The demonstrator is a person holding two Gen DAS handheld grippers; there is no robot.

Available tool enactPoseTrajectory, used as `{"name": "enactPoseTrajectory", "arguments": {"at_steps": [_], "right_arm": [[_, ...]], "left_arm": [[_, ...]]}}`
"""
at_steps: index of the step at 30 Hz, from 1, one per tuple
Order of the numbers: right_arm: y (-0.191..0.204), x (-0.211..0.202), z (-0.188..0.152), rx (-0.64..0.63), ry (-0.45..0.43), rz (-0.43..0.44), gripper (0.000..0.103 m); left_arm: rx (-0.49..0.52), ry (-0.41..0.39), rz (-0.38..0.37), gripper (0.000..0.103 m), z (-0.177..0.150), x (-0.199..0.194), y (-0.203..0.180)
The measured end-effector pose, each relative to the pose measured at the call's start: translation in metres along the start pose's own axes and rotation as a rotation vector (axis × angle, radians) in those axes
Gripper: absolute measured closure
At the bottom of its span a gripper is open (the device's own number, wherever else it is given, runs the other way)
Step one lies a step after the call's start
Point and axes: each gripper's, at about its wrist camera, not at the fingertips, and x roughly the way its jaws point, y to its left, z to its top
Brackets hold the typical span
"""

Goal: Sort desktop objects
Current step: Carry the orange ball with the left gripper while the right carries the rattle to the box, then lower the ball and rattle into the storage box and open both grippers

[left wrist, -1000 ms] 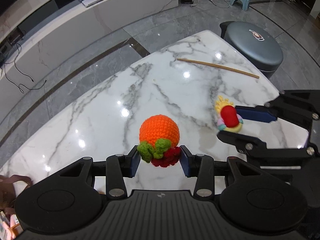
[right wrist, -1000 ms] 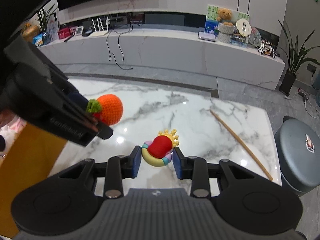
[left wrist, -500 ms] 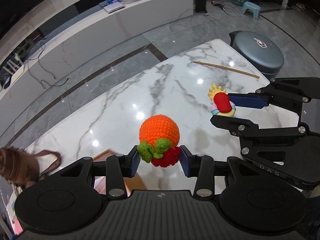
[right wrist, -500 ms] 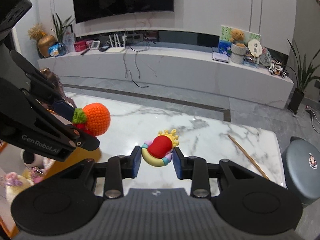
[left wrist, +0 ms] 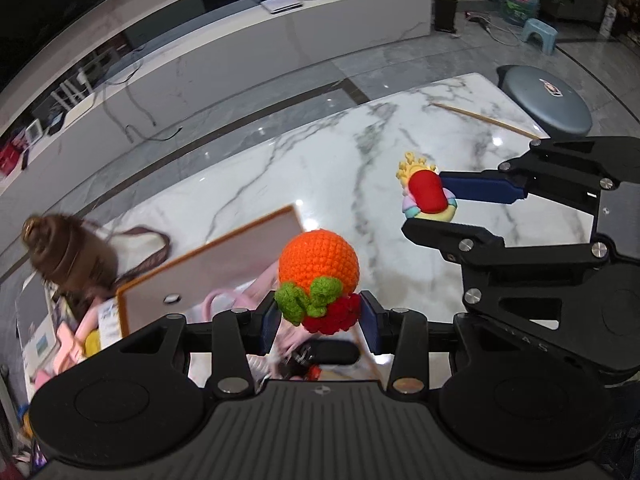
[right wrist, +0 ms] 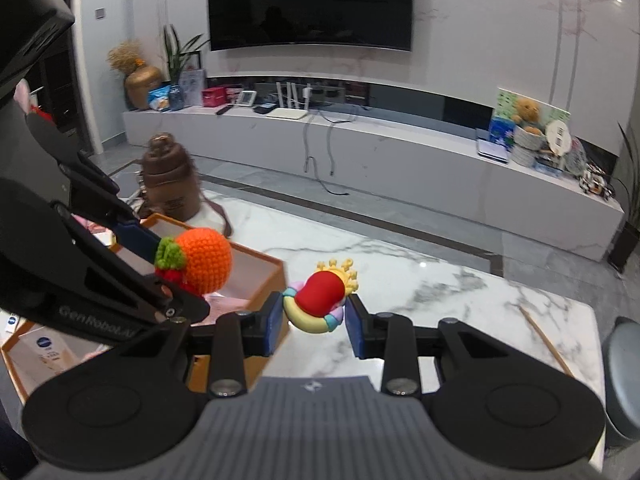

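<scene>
Both tools clenched: left (left wrist: 318, 322) crochet orange (left wrist: 318, 264) | right (right wrist: 314, 320) teether (right wrist: 318, 300) | television (right wrist: 310, 2) right-view only

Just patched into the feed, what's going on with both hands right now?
Both tongs are loaded. The left tongs are shut on a crocheted orange toy, held above an open orange-edged box that has some things in it. The right tongs grip a colourful rattle toy over the marble table, beside the box. Neither toy is in the box yet. A thin wooden stick lies on the table.
</scene>
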Motion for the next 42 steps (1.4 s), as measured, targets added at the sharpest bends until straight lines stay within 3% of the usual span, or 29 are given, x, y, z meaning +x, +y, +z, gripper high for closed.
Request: {"name": "enactPoseTrajectory", "arguments": {"at_steps": [16,28,42], "right_arm": [[0.083,0.018,0.0,-0.11,0.028,0.08,0.068],[0.113,0.054,-0.002,-0.169,0.091,0.107,0.067],[0.127,0.095,-0.011,-0.189,0.165,0.126,0.067]], "left_arm": [[-0.097,0.028,0.024,0.055,-0.072,-0.007,0.056],[-0.138,0.124,0.034,0.055,-0.106,0.02,0.092],[0.0,0.257,0.075,0.055,-0.117,0.053,0.077]]}}
